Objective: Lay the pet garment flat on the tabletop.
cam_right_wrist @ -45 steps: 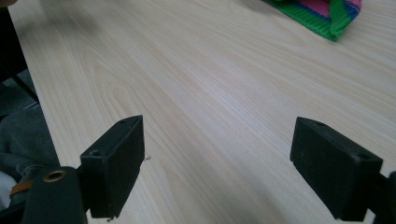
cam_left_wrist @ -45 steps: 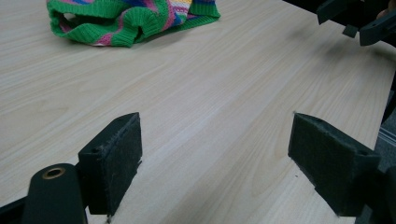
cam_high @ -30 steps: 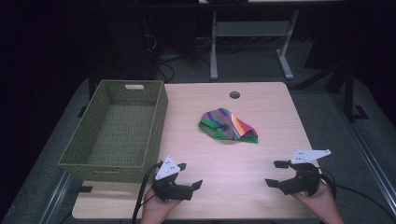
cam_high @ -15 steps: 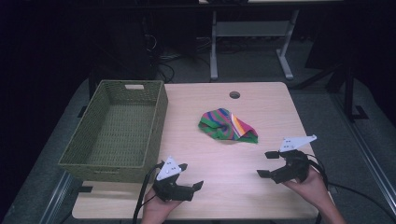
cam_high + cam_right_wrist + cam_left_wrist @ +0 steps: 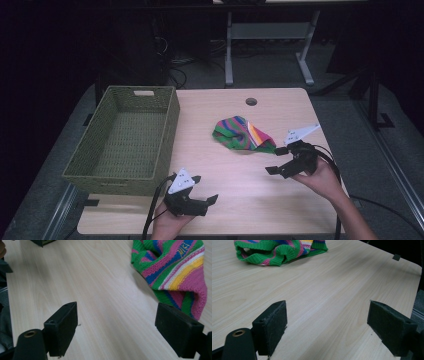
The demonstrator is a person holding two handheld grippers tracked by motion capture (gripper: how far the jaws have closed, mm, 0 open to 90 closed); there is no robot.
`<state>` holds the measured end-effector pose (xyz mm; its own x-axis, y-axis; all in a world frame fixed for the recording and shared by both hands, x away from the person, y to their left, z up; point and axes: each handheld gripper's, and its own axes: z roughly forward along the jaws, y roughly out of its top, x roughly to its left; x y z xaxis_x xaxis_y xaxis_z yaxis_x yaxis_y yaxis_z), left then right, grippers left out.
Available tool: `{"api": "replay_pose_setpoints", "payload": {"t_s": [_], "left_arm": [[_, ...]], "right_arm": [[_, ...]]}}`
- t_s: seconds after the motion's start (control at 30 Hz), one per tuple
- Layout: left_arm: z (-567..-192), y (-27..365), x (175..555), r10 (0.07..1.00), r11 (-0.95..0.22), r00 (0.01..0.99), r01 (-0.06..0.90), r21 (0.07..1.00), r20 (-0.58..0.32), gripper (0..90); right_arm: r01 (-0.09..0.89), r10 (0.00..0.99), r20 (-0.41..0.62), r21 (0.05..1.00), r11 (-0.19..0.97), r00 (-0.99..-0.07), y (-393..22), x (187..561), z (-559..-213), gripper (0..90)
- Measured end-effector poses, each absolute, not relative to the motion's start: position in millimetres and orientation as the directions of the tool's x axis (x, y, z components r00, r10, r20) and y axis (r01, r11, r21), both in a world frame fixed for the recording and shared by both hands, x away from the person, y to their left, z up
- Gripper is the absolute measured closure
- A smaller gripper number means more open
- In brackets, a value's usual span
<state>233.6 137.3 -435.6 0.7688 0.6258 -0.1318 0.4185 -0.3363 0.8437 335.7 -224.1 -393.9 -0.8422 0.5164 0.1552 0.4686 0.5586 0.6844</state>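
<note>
A knitted cloth [image 5: 243, 134] with green, pink, blue and yellow stripes lies crumpled right of the table's middle. My right gripper [image 5: 275, 161] hovers just to its near right, open, jaws pointing left, and nothing is between them. In the right gripper view the cloth [image 5: 175, 272] lies ahead to the right of the open gripper [image 5: 116, 322], close to the right jaw. Near the front edge my left gripper [image 5: 206, 189] stands open and empty. The left gripper view has the cloth [image 5: 279, 251] far ahead of the open gripper [image 5: 327, 322].
A green woven basket [image 5: 167, 135] stands empty on the left half of the wooden table [image 5: 280, 200]. A round cable hole [image 5: 251, 101] sits near the far edge. Beyond the table are a metal stand's legs [image 5: 229, 55] and dark floor.
My right gripper has moved forward and left, from the table's right front up close to the cloth. The left gripper has stayed put.
</note>
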Motion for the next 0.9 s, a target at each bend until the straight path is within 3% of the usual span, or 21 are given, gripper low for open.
{"api": "replay_pose_setpoints", "payload": {"t_s": [0.9], "left_arm": [[-433, 143, 234, 0.624, -0.323, 0.77, 0.411, 0.852, -0.135, 15.9]], "right_arm": [[0.492, 0.518, 0.147, 0.599, 0.631, -0.843, -178, 408, -378, 21.1]]}}
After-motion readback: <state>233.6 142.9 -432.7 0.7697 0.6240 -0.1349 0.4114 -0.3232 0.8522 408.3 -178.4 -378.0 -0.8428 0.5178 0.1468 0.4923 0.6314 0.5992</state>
